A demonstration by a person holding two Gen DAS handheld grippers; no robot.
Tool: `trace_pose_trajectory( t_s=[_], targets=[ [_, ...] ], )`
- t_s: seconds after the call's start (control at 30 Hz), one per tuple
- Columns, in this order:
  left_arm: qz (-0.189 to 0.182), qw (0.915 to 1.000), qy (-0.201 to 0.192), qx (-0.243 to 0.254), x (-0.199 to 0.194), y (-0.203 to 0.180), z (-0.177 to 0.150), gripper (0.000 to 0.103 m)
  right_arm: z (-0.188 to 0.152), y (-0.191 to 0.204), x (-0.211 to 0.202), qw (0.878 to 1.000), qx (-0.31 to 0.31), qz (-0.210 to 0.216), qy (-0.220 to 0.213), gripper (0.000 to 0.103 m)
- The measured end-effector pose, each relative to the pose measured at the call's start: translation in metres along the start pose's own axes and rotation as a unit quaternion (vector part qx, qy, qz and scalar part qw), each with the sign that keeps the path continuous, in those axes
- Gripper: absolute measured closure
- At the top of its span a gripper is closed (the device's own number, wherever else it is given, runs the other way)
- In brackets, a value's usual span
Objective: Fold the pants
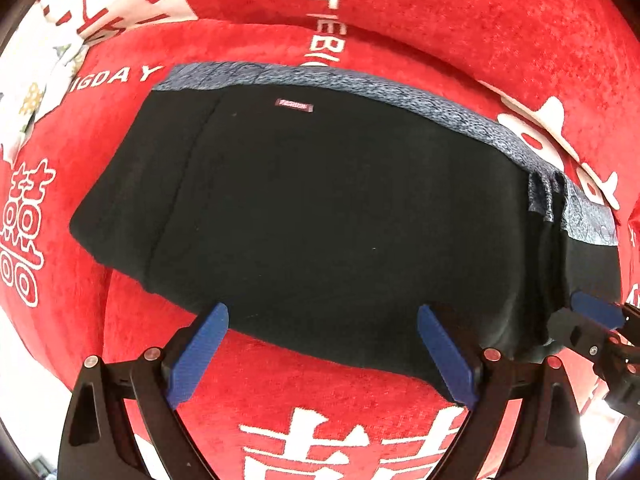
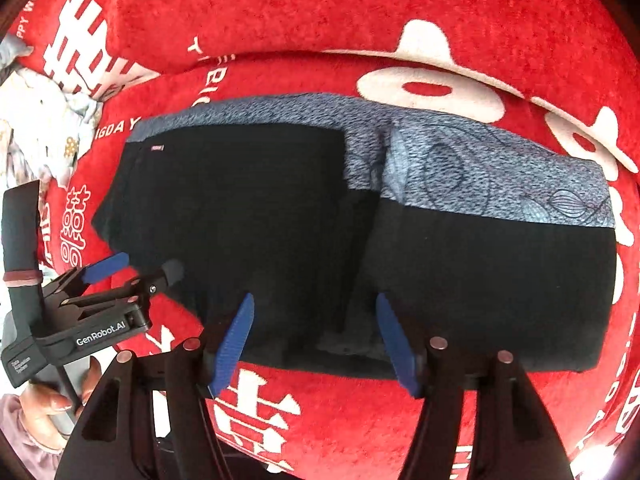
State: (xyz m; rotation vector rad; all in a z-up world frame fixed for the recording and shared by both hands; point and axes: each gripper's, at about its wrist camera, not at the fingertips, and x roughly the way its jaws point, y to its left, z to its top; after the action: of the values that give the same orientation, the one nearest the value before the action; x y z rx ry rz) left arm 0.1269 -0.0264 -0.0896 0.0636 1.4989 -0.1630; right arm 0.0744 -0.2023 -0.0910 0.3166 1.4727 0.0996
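The pants (image 1: 320, 208) are black with a blue-grey patterned band along the far edge. They lie folded flat on a red blanket and also show in the right wrist view (image 2: 280, 216). My left gripper (image 1: 322, 316) is open and empty, its blue fingertips at the near edge of the pants; it also shows in the right wrist view (image 2: 140, 268) at the pants' left corner. My right gripper (image 2: 314, 304) is open and empty over the near edge, by a vertical fold line. One of its blue fingers (image 1: 596, 308) shows at the right of the left wrist view.
The red plush blanket (image 2: 360, 420) with white characters and lettering covers the surface and rises in a fold behind the pants. A pale floral cloth (image 2: 48, 128) lies at the far left. A hand (image 2: 44, 404) holds the left gripper's handle.
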Motion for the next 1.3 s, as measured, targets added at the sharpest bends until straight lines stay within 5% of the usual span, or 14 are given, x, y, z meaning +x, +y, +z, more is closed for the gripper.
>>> trace_pose_trajectory(
  t_s=[0.37, 0.6, 0.8, 1.0, 1.17, 1.3],
  targets=[
    [0.005, 0.9992, -0.005, -0.039, 0.001, 0.054, -0.006, 0.007, 0.004, 0.042, 0.019, 0.999, -0.035, 0.022, 0.017, 0.036],
    [-0.045, 0.9929, -0.001, -0.110, 0.002, 0.123, -0.004, 0.007, 0.001, 0.058, 0.042, 0.998, -0.040, 0.018, 0.044, 0.042],
    [-0.114, 0.9797, -0.029, -0.163, -0.002, 0.172, -0.002, 0.007, 0.006, 0.071, 0.043, 0.998, -0.043, 0.016, 0.040, 0.042],
    [-0.226, 0.9500, -0.026, -0.214, 0.021, 0.190, 0.007, 0.007, 0.008, 0.079, 0.056, 0.997, -0.048, 0.006, 0.053, 0.041],
    [-0.267, 0.9351, -0.031, -0.231, 0.038, 0.187, 0.011, 0.007, 0.008, 0.079, 0.060, 0.997, -0.054, 0.005, 0.055, 0.041],
    [-0.272, 0.9317, -0.046, -0.237, 0.039, 0.187, 0.009, 0.007, 0.008, 0.080, 0.062, 0.997, -0.058, 0.005, 0.057, 0.040]
  ],
)
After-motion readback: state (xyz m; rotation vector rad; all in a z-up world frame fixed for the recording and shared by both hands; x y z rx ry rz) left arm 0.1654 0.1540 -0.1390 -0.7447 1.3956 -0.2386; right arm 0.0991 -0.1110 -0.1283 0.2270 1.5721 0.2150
